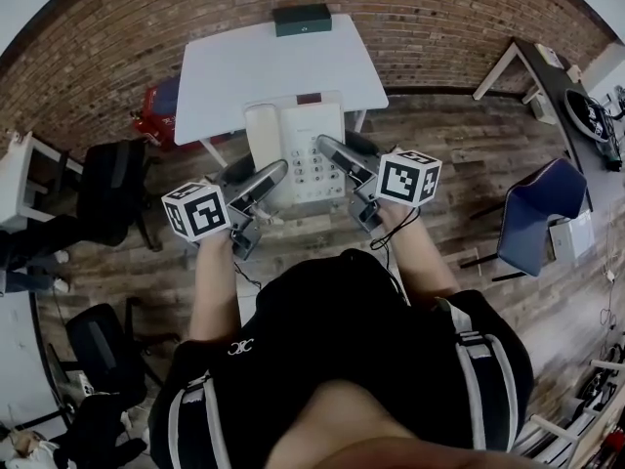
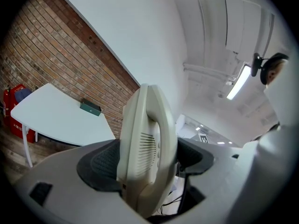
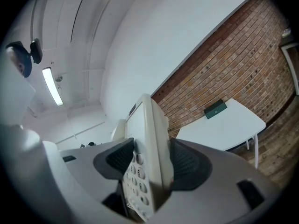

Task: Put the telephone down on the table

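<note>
A cream telephone [image 1: 298, 149] with a keypad and a handset on its left side hangs in the air, between me and the white table [image 1: 283, 66]. My left gripper [image 1: 271, 176] is shut on the telephone's left edge, where the handset [image 2: 147, 148] fills the space between the dark pads. On the right edge my right gripper [image 1: 330, 150] is shut too, with the keypad side of the telephone [image 3: 147, 157] clamped between its pads. In both gripper views the phone stands on edge and points up toward the ceiling.
A dark green box [image 1: 302, 19] lies at the table's far edge against the brick wall. A red object [image 1: 156, 110] stands on the floor left of the table. Black chairs [image 1: 107, 198] are at my left, a blue chair [image 1: 542, 213] and a desk at my right.
</note>
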`<state>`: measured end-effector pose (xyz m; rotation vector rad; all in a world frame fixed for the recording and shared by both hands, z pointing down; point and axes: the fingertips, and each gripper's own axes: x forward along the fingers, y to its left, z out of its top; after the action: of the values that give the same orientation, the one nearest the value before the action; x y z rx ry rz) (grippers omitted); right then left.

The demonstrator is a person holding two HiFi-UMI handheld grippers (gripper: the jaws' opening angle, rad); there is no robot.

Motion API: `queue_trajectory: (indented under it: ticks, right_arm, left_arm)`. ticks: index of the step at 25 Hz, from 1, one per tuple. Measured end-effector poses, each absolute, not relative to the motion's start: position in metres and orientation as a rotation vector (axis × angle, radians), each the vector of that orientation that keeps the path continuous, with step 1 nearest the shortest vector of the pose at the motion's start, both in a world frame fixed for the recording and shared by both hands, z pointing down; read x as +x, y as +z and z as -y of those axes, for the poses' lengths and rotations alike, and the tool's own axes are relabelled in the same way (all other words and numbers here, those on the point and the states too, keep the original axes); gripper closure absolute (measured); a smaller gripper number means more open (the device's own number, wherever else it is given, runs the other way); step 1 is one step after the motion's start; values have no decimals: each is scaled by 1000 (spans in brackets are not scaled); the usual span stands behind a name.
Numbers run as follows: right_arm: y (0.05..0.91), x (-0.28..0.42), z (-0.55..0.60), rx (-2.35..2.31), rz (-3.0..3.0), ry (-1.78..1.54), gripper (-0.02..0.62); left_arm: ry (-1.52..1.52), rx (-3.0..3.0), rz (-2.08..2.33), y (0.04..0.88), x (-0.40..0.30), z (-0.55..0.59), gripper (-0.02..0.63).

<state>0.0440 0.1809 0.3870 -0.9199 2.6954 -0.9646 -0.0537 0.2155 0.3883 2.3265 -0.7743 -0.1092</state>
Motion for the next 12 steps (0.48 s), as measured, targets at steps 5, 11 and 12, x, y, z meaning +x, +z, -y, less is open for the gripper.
queue_trajectory:
  ticks: [5,11,12]
  right_arm:
    - [383,31,-167,-940,-2687,-937,383]
    - [386,27,-159,-931,-2687,-926,383]
    - [386,25,-155,-925,-2688,-925,383]
  left_arm:
    - [-109,2343,753,385,-67,-200,239]
    - [-105,2353,758,388,-71,-192,239]
    - [-105,2355,762,388,-73,-189,239]
